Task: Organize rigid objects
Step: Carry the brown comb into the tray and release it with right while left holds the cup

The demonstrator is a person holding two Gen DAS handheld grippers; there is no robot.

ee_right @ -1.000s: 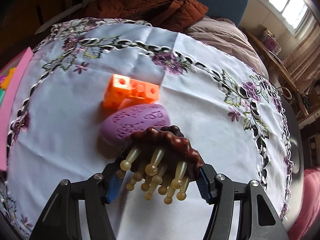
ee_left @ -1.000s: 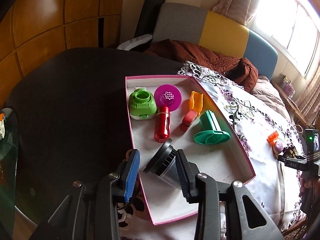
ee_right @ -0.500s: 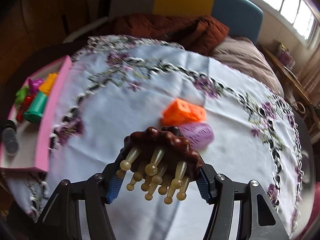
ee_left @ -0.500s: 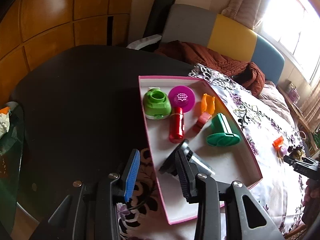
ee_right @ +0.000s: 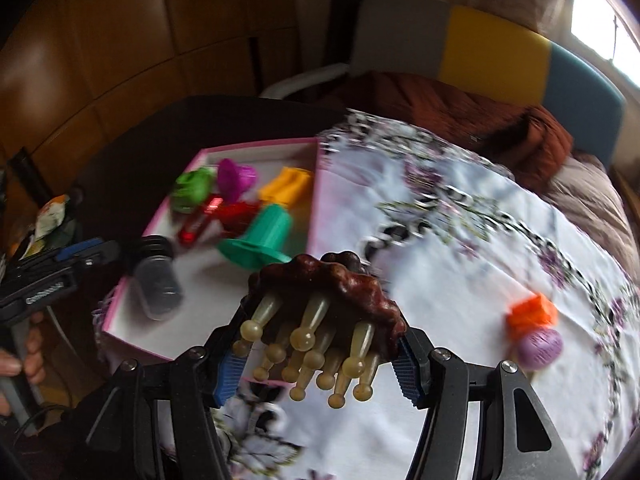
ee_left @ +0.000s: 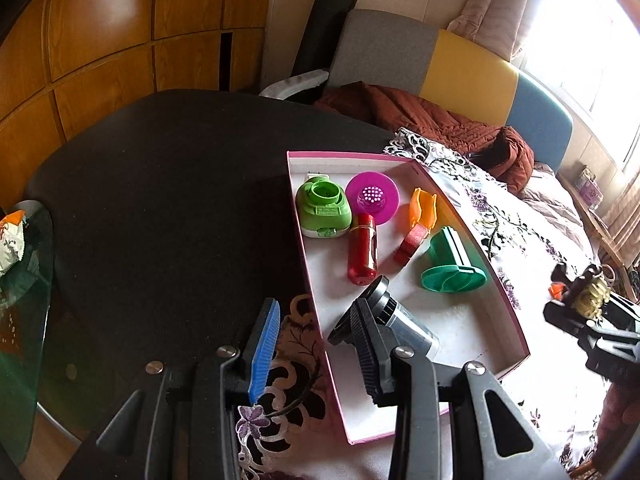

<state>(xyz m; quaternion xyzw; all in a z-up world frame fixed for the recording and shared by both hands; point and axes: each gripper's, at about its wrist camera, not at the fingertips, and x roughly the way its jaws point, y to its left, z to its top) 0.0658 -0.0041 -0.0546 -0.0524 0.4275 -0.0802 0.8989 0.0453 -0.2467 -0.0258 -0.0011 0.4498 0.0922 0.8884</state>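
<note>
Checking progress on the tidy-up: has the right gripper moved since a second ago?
Yes. The right gripper, holding the brown massager, swung left from the orange block toward the pink box.

No readable text is showing. White lettering is sitting on the side of the left gripper (ee_right: 86, 258) body in the right wrist view, but motion blur is making it illegible. The green dispenser (ee_left: 323, 210) in the pink box (ee_left: 516, 322) is carrying a small embossed label, too small to make out. No numbers or signs are resolving anywhere else.
</note>
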